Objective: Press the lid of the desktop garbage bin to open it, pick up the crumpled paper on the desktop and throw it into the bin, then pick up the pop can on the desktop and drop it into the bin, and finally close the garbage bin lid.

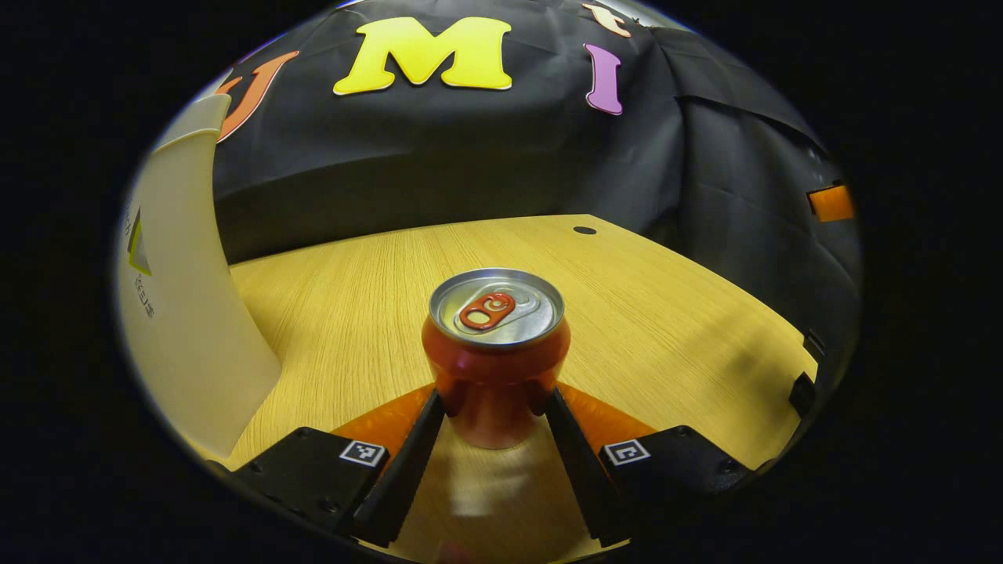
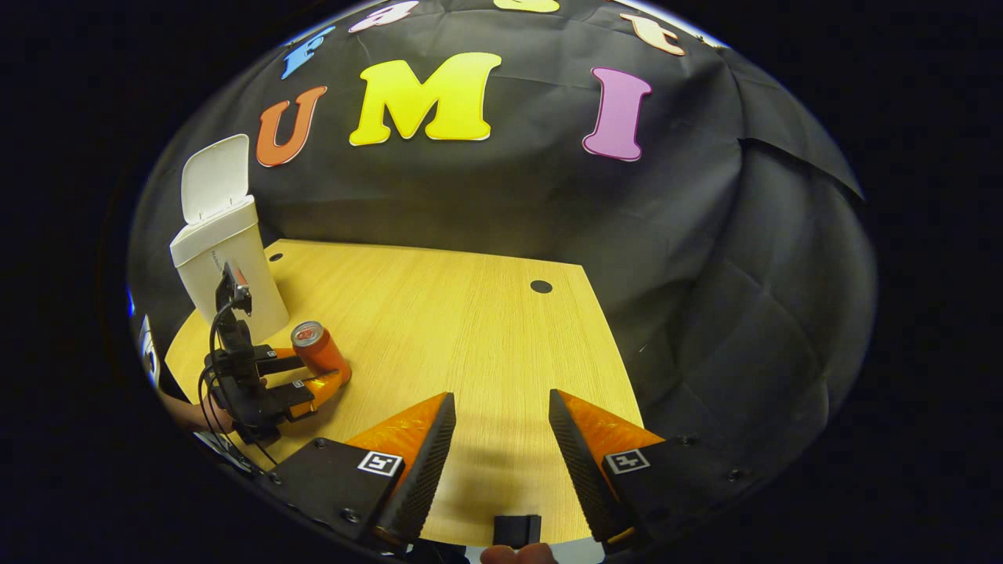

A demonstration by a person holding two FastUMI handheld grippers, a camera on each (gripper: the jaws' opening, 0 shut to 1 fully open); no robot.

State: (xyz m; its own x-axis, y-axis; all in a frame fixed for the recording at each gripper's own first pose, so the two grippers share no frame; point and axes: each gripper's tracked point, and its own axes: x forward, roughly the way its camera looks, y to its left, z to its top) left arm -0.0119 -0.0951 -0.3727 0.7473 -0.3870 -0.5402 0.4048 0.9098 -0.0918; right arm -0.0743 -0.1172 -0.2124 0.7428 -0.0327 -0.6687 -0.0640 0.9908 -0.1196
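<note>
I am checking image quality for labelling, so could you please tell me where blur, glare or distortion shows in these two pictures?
Left gripper view: the can is sharp, with a soft glint on its top, the tabletop just below it looks smeared, and the bin bows at the edge. Right gripper view: even light, the table edges curve.

Between the fingers of the left hand-held gripper (image 1: 495, 407) the pop can (image 1: 495, 356) looks like glossy painted metal with a bare brushed-metal top. The table (image 1: 666, 313) beneath it is matt, light wood-grain. To that gripper's left, the garbage bin (image 1: 184, 313) is smooth, pale plastic; beyond hangs matt, creased black cloth (image 1: 470, 157).
</note>
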